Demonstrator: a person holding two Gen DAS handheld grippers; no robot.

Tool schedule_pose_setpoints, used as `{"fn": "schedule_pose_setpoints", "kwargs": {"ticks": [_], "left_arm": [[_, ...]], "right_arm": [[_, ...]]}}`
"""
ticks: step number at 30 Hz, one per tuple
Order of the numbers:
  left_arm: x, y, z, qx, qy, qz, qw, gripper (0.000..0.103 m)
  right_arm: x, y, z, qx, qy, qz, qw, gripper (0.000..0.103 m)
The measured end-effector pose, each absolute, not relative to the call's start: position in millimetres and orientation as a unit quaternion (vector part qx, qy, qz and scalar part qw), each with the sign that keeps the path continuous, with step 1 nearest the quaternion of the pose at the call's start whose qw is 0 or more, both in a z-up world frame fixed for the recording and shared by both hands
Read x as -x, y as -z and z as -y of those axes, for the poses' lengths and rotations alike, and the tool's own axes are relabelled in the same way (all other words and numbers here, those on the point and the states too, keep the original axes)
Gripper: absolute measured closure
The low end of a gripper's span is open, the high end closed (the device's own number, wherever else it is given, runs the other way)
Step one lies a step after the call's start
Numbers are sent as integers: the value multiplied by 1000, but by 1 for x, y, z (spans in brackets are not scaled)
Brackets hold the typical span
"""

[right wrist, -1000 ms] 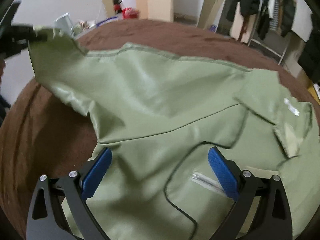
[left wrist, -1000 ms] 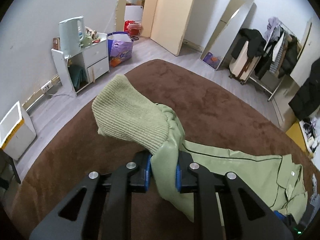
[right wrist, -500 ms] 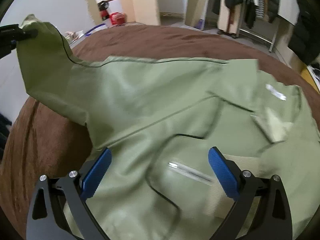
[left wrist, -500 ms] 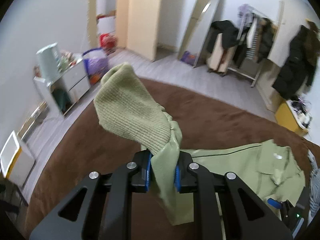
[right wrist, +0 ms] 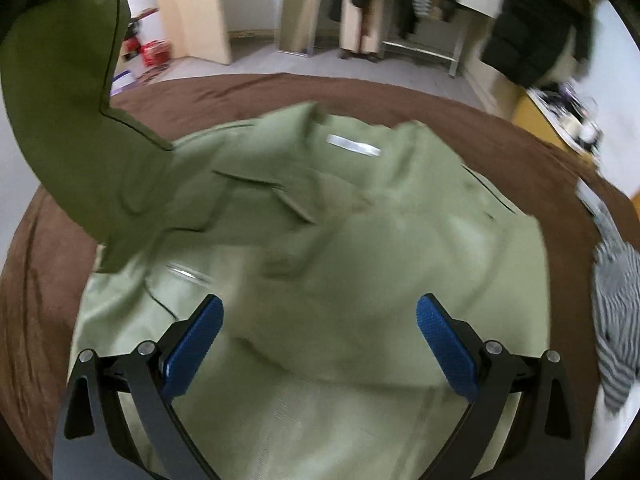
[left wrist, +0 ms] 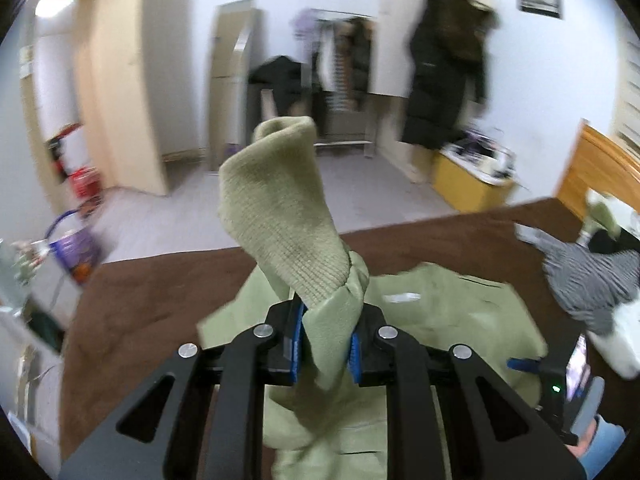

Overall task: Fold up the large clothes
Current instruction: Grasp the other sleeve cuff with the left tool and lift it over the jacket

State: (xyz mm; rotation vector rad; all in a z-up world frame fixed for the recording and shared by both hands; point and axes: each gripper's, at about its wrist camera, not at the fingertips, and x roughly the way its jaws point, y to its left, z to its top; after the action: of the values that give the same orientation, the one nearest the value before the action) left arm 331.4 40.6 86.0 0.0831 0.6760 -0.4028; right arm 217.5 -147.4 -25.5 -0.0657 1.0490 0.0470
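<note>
Spread across a wide brown blanket (right wrist: 280, 92) of short plush pile: 1 large light-green jacket (right wrist: 360, 240), smooth and faintly shiny, edged with thin dark piping, collar and white label facing up, surface rumpled and blurred. Raised off the left side of it, 1 sleeve (right wrist: 68, 100), darker in shadow, ending in a ribbed knit cuff (left wrist: 280, 216) that stands up like a soft tube. Clamped on the sleeve just below that cuff: left gripper (left wrist: 326, 344), blue pads pressed into bunched fabric. Held over the jacket's lower part: right gripper (right wrist: 320, 340), 2 blue pads set wide apart, nothing pinched between them. At the blanket's right edge, 1 crumpled striped garment (right wrist: 616, 312), grey and white.
</note>
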Motion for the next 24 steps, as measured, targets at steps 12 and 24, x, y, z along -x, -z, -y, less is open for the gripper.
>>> {"fn": "schedule_pose_setpoints", "kwargs": {"ticks": [12, 24], "left_arm": [[-304, 45, 119, -44, 291, -410, 863, 83], [-295, 143, 182, -119, 281, -476, 824, 83]], "right_arm": [[-140, 51, 293, -43, 100, -536, 837, 7], [-123, 76, 331, -72, 119, -545, 827, 7]]}}
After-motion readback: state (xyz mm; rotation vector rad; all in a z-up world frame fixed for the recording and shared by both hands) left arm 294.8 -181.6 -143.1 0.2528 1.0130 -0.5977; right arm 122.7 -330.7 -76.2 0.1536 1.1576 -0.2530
